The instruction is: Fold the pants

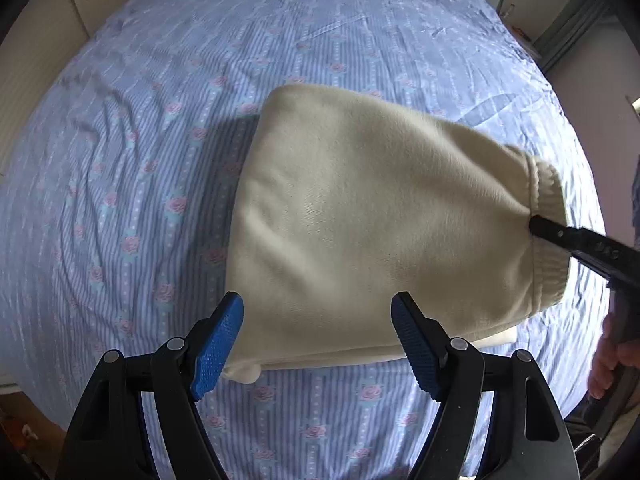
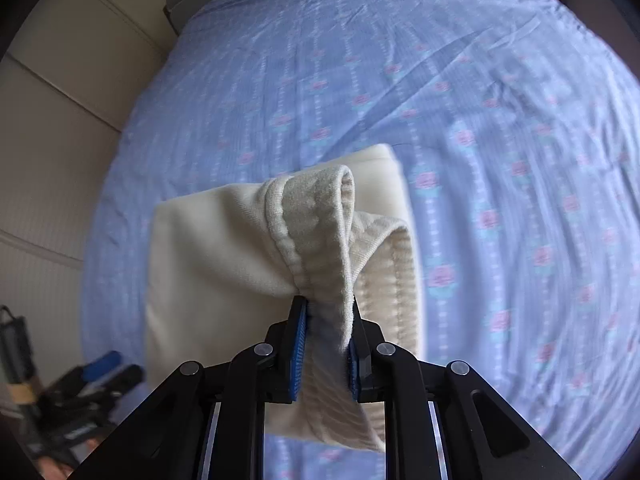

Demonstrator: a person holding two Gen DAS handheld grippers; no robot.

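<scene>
**Waistband pinched, pants on the bed**

My right gripper (image 2: 327, 344) clamps the ribbed waistband (image 2: 320, 240) of the cream pants (image 1: 360, 208). My left gripper (image 1: 316, 340) gapes empty over their near edge. Beyond, striped floral bedsheet (image 1: 160, 120).

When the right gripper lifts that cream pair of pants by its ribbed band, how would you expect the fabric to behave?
The pants will probably flop: the ribbed band already curls over where the right gripper pinches it. The plush, thick-looking cloth should not slip easily. With only one edge held, the stacked folds may well slide apart.
</scene>
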